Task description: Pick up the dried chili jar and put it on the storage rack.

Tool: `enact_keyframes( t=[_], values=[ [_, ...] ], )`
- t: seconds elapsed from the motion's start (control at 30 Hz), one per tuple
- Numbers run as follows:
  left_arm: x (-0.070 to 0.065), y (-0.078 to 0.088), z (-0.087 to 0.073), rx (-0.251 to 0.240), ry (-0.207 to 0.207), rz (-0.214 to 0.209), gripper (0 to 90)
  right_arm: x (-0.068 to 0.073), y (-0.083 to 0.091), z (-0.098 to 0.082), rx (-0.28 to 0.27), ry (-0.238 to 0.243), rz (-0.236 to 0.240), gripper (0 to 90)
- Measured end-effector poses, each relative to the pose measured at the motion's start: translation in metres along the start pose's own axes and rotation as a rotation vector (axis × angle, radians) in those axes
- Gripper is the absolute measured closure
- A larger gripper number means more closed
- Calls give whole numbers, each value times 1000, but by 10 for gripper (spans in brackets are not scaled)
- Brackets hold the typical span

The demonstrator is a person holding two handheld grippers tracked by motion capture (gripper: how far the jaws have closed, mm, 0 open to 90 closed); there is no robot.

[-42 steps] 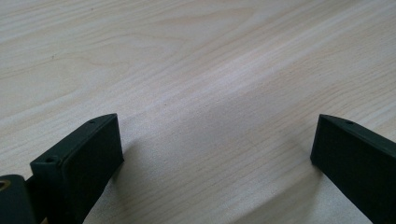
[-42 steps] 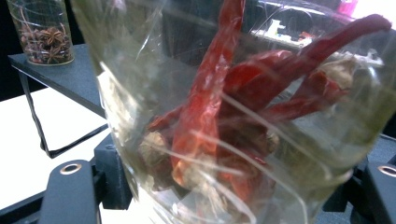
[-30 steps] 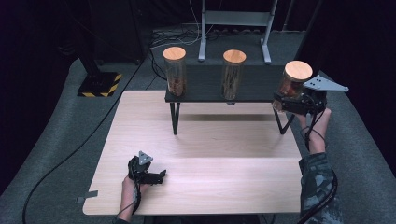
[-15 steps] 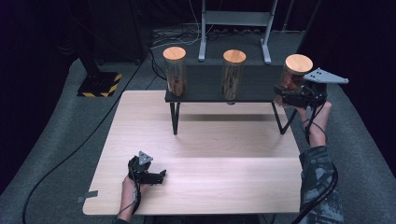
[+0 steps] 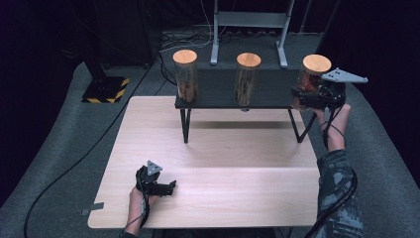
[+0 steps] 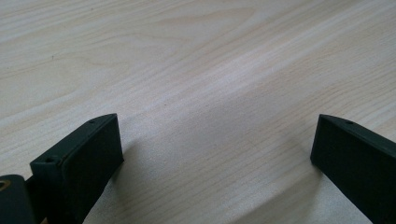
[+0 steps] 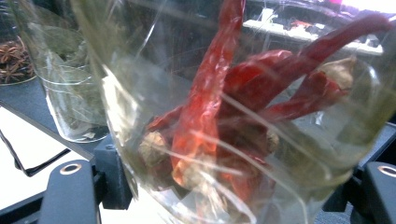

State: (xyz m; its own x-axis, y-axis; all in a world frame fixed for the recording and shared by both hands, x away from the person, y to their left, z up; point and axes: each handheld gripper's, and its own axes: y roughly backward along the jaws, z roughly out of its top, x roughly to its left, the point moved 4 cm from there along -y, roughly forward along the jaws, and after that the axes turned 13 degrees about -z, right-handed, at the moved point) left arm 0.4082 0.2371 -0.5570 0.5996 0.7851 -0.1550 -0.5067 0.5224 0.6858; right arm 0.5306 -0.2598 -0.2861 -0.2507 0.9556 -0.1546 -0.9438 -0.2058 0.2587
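Note:
A glass jar (image 5: 313,74) with a wooden lid holds dried red chillies (image 7: 233,116). My right gripper (image 5: 303,94) is shut on its lower body, one black jaw on each side in the right gripper view (image 7: 224,186). The jar stands upright at the right end of the black shelf (image 5: 218,101); I cannot tell whether its base touches the shelf. My left gripper (image 5: 168,187) lies on the wooden table (image 5: 237,148) near the front left. In the left gripper view (image 6: 215,144) its jaws stand wide apart, with bare wood between them.
Two more lidded jars stand on the shelf: one at the left (image 5: 185,74) with star anise (image 7: 11,56), one in the middle (image 5: 247,77) with dry leaves (image 7: 70,93). A metal stand (image 5: 247,29) and cables lie behind the table. Grey carpet surrounds it.
The right gripper has lifted the chilli jar slightly and brought it more upright at the shelf's right end. The left gripper has not moved.

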Motion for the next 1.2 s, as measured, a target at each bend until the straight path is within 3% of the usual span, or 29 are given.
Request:
enact_keyframes(
  t=[1.2],
  values=[
    [0,0,0,0,0,0,13,-8,-40,-11,81,-34,-27,245]
  ],
)
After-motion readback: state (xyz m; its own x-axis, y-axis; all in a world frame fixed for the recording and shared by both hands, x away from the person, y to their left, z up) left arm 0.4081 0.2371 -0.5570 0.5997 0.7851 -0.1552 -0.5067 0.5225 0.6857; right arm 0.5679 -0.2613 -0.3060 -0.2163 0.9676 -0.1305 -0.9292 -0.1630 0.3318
